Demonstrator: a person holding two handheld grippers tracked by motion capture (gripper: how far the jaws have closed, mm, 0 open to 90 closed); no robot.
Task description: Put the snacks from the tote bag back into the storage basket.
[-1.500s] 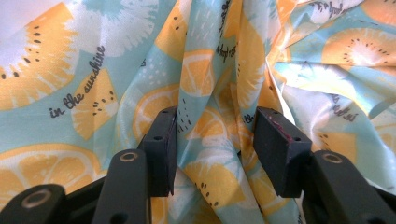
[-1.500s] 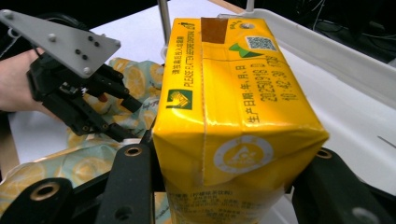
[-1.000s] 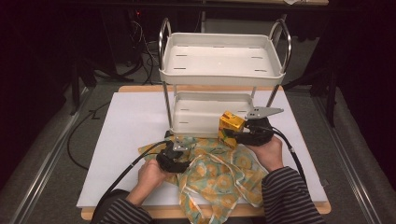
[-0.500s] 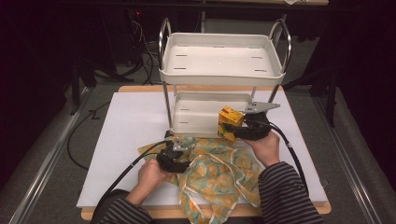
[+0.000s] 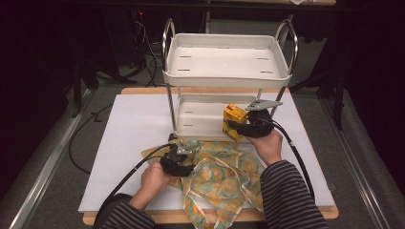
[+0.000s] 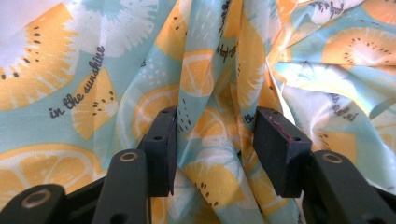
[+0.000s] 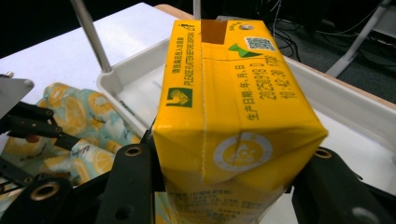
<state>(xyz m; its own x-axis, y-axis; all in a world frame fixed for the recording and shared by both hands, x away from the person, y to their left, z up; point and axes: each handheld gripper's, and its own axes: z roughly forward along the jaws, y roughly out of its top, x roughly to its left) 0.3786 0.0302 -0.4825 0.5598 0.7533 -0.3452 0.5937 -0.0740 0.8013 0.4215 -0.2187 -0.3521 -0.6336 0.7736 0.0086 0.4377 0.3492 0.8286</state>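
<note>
A: From the high view, where is the carton?
B: The yellow carton [image 5: 234, 121] is clamped in the right gripper [image 5: 237, 128], at the front edge of the rack's [image 5: 227, 76] lower tray [image 5: 200, 121]; both trays look bare. The left gripper [image 5: 183, 161] sits on the fruit-print cloth [image 5: 224, 181] near the desk's [image 5: 129, 138] front edge.
A: Left gripper view?
B: Its jaws stand apart with a soft fold of cloth [image 6: 215, 126] between them; gripped or not, I can't tell.
A: Right gripper view?
B: The jaws press the carton's [image 7: 233, 107] flat sides. It's stiff yet probably crushable; hold the sides gently.
</note>
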